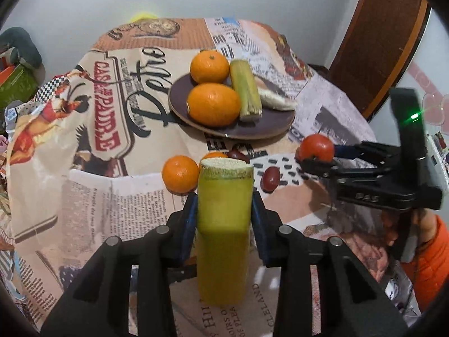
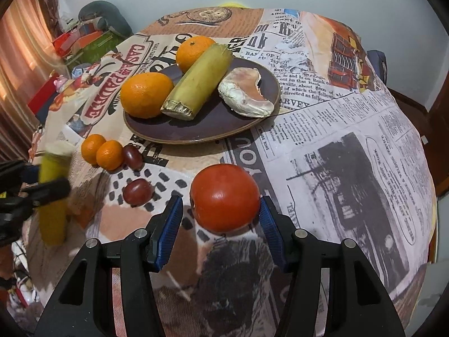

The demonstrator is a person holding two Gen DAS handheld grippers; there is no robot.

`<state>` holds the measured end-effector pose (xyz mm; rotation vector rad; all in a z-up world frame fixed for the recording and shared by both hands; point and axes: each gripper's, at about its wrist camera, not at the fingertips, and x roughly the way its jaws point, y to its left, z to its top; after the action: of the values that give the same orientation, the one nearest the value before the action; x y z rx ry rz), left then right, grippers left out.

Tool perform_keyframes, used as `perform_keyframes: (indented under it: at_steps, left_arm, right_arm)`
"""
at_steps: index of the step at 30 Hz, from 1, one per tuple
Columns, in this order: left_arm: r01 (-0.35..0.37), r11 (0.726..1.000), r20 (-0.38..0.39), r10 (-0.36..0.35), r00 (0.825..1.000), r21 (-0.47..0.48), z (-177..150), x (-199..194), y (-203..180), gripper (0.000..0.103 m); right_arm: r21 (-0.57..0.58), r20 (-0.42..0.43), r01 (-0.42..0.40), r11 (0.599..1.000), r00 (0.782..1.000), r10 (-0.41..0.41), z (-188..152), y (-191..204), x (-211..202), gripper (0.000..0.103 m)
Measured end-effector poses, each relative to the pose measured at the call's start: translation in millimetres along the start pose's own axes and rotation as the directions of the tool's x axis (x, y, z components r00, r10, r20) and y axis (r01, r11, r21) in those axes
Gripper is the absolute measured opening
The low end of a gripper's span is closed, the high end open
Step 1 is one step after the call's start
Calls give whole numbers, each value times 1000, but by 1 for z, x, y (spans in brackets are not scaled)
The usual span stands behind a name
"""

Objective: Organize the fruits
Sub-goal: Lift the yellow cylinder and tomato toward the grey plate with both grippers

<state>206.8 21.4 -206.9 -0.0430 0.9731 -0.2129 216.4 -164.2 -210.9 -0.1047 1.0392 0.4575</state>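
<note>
My left gripper [image 1: 224, 205] is shut on a yellow-green sugarcane stick [image 1: 223, 224], held above the table's near side; it also shows in the right wrist view [image 2: 53, 196]. My right gripper [image 2: 220, 210] holds a red tomato [image 2: 224, 196], with a slight gap at the left pad; the tomato also shows in the left wrist view [image 1: 317, 147]. A dark brown plate [image 2: 202, 129] holds two oranges [image 2: 147, 95], another sugarcane piece [image 2: 197, 84] and a pomelo segment [image 2: 247, 95].
Two small mandarins [image 2: 102, 150] and two dark red jujubes [image 2: 137, 192] lie on the newspaper-print tablecloth [image 2: 336, 140] before the plate. Boxes and clutter [image 2: 84, 42] sit beyond the table's left edge. A wooden door [image 1: 378, 42] stands at the right.
</note>
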Motion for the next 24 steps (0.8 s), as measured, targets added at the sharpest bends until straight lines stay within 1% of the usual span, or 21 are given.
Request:
perform_keyframes:
  at_steps: [3, 6, 13, 18, 24]
  left_arm:
    - [2, 1000, 19, -1, 1000, -3, 2, -9, 0, 36]
    - [6, 1000, 27, -6, 1000, 0, 4, -15, -1, 36]
    - [6, 1000, 50, -6, 999, -3, 9, -24, -3, 35]
    - [-3, 1000, 80, 3, 997, 2, 16, -34, -4, 35]
    - [-10, 1000, 129, 11, 992, -7, 29, -50, 0, 35]
  right_arm:
    - [8, -1, -6, 1000, 1000, 6, 1, -1, 1, 52]
    - [7, 6, -9, 1000, 1000, 9, 2, -1, -3, 45]
    - [11, 22, -21, 1000, 1000, 20, 0, 1, -13, 44]
    - [22, 68, -25, 999, 997, 24, 5, 0, -29, 44]
    - [8, 123, -20, 1000, 992, 19, 17, 3, -48, 44]
